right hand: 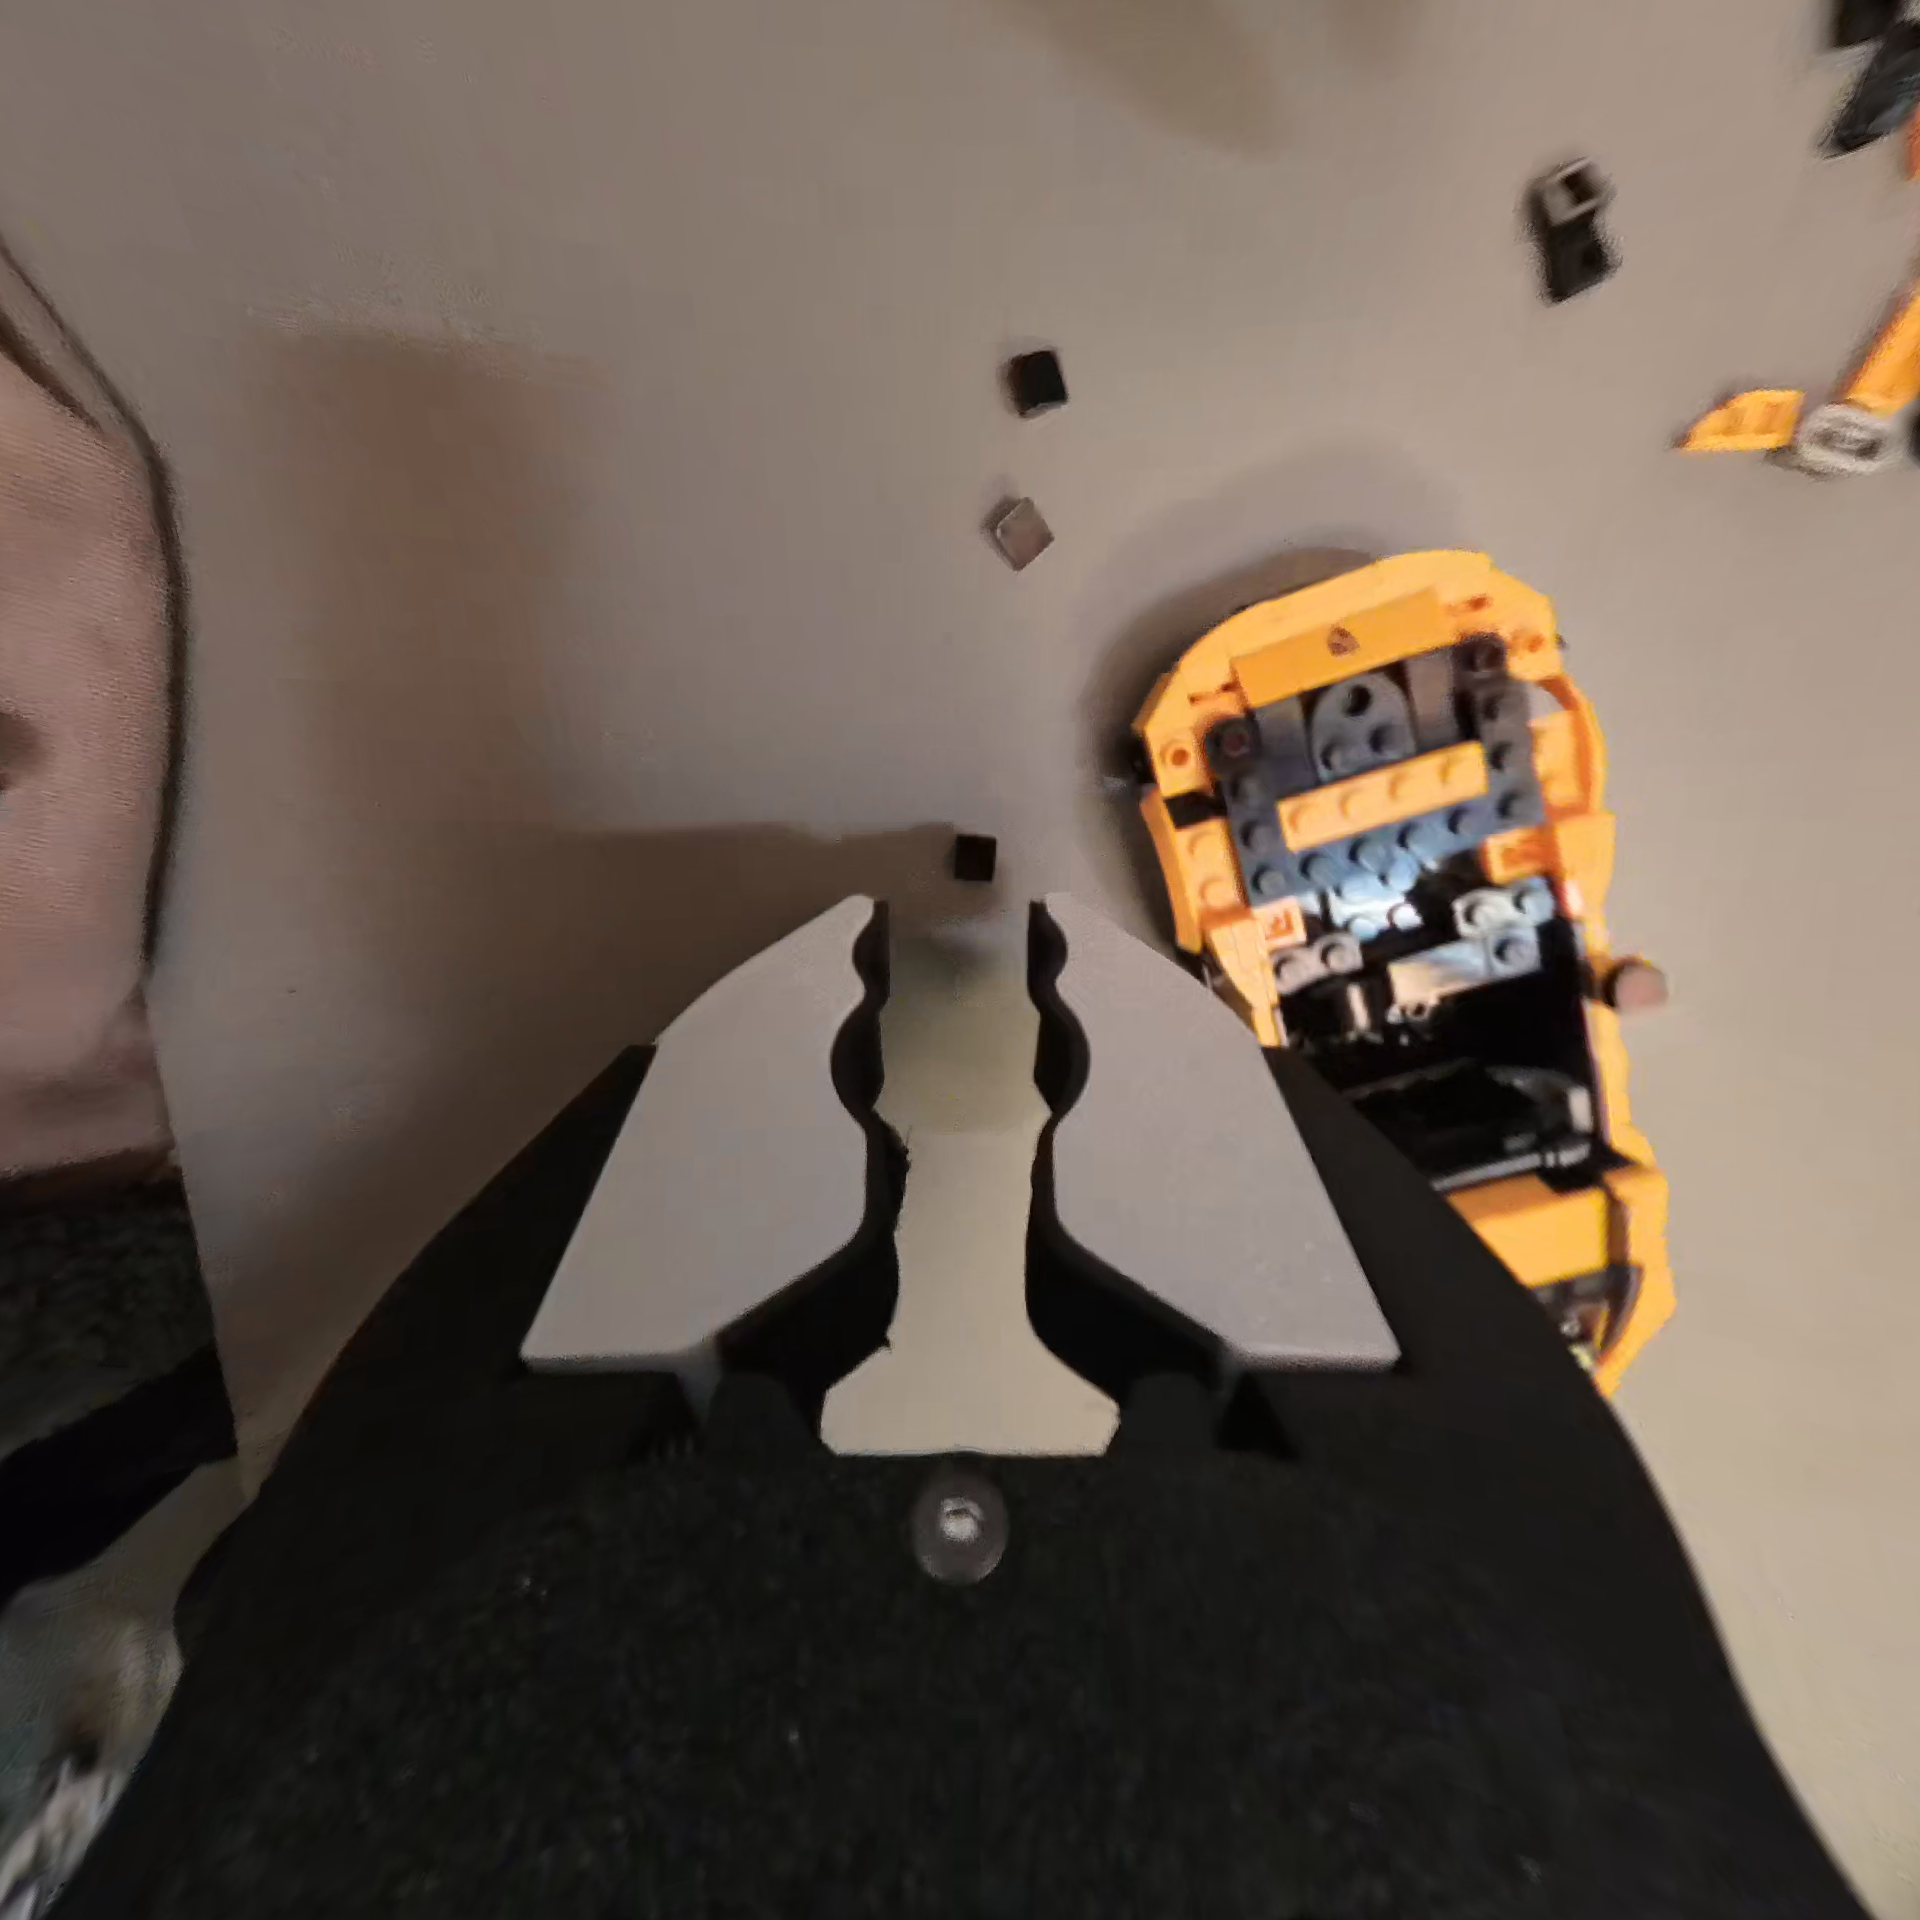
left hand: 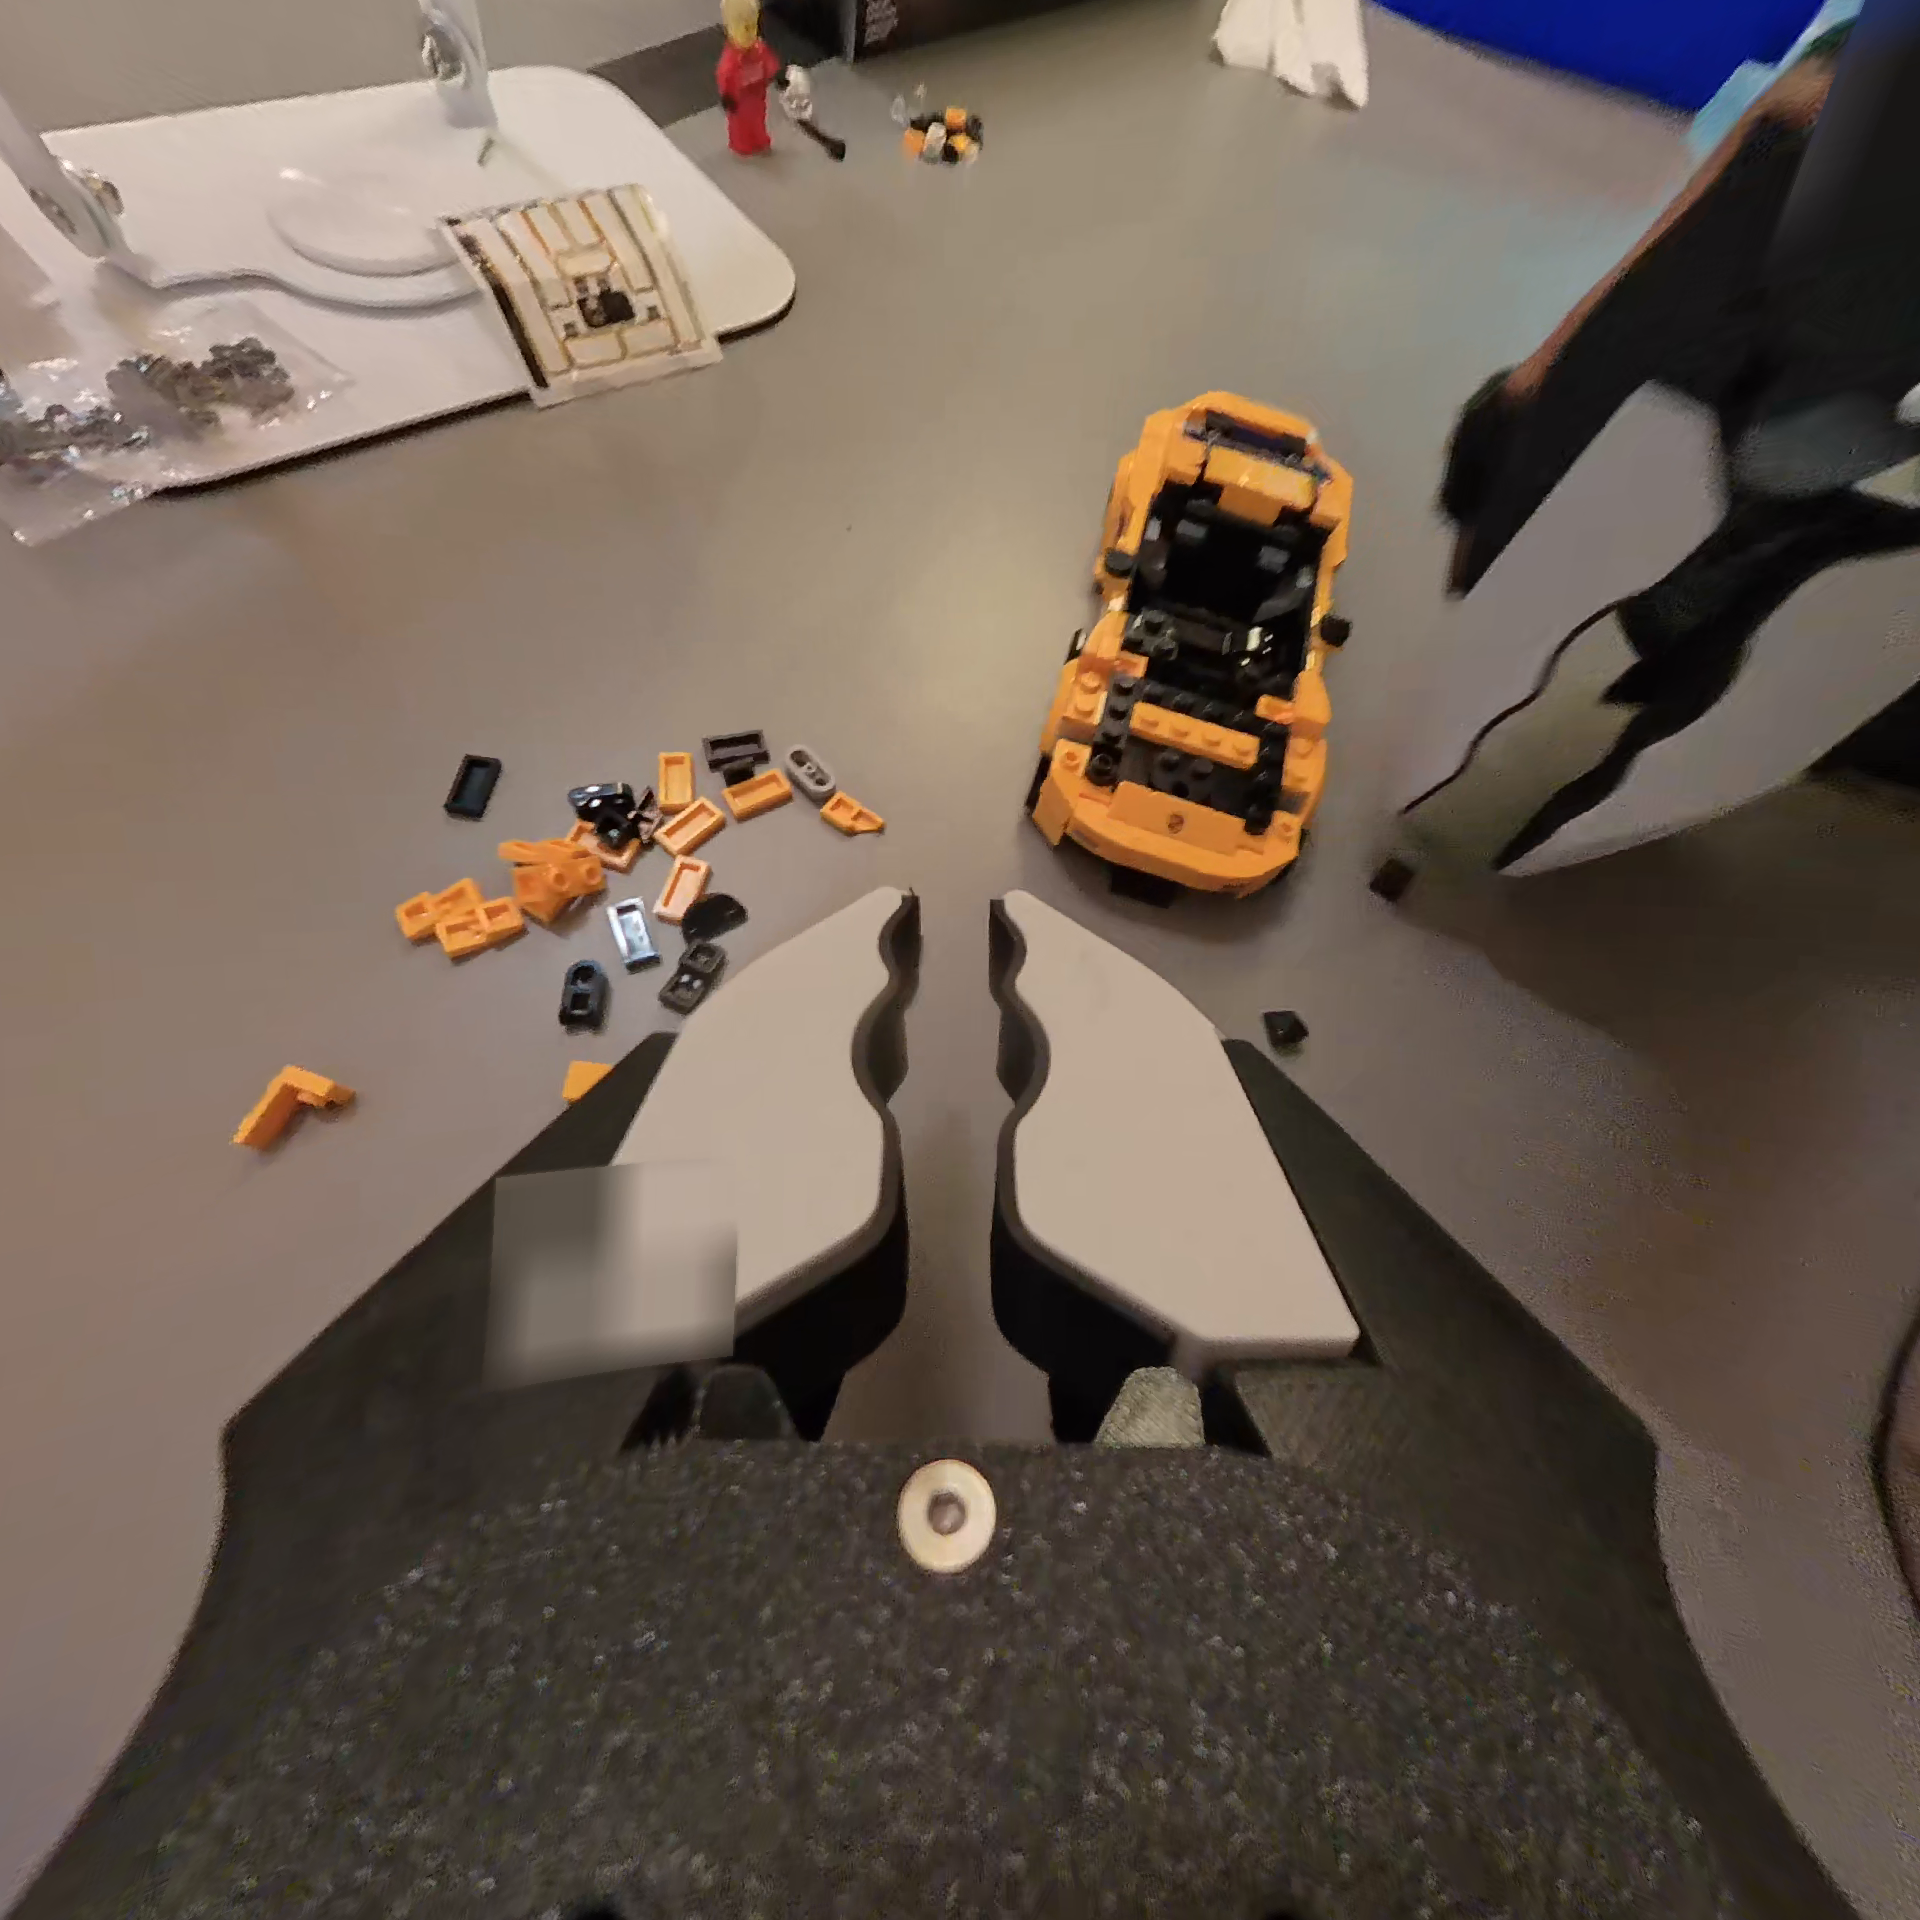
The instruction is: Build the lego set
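Hovering low over the grey surface [left hand: 312,675], the left hand-held gripper [left hand: 954,914] has its jaws parted and empty. The right hand-held gripper [right hand: 956,914] is likewise agape with nothing in it — a small black piece [right hand: 972,860] sits just beyond its tips, probably the next pick. Beside the left one lies a scatter of loose orange and black pieces [left hand: 613,862], spread out so single parts can be reached. Farther on, the half-built orange car [left hand: 1195,665] rests flat, cabin uncovered and studs up — ready for parts. Beyond stands 1 red minifigure [left hand: 746,88].
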Tool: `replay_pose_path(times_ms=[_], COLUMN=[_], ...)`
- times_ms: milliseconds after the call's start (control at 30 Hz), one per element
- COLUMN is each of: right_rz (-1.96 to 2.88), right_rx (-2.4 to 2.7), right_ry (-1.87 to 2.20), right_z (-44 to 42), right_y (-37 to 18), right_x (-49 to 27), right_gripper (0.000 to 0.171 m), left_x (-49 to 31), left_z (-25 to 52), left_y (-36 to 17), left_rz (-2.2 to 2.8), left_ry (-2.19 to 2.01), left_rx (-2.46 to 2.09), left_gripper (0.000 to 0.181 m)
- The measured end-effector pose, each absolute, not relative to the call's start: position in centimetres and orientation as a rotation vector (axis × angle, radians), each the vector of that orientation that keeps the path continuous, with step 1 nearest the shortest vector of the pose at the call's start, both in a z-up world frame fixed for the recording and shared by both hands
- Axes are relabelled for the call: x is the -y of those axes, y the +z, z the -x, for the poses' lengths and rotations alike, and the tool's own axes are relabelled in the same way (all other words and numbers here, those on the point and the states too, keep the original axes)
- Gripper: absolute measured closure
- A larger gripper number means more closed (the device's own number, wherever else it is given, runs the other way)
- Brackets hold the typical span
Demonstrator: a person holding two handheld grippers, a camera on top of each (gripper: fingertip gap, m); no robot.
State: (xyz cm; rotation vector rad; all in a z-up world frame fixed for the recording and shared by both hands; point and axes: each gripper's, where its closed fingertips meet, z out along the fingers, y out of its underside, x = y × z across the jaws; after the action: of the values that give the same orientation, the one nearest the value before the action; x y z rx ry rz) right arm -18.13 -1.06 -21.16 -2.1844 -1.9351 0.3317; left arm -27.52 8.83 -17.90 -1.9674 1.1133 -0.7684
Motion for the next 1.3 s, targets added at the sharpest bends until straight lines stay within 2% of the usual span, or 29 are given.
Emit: replay_pose_path(times_ms=[33, 367, 833, 1167, 1300], right_rz=[2.167, 2.016, 1.944, 1.938, 1.922], right_rx=[1.864, 1.325, 1.171, 1.161, 1.155], right_ry=[0.385, 0.575, 0.705, 0.73, 0.724], right_z=[17.9, 13.4, 11.3, 11.1, 11.2], right_y=[-20.5, -17.9, -17.6, -17.6, -17.5], right_x=[1.0, -1.0, -1.4, -1.3, -1.4], right_gripper=[0.147, 0.156, 0.159, 0.16, 0.161], left_x=[-9.2, -14.4, -15.5, -15.8, -14.8], left_z=[27.6, 26.5, 24.7, 24.3, 23.6], left_y=[-18.3, -21.0, -22.2, -22.6, -20.3], left_rz=[1.982, 1.982, 2.367, 2.335, 2.124], left_ry=[-0.748, -0.412, -0.57, -0.534, -0.681], left_rx=[-1.12, -1.487, -1.284, -1.298, -1.334], left_gripper=[0.169, 0.173, 0.169, 0.173, 0.174])
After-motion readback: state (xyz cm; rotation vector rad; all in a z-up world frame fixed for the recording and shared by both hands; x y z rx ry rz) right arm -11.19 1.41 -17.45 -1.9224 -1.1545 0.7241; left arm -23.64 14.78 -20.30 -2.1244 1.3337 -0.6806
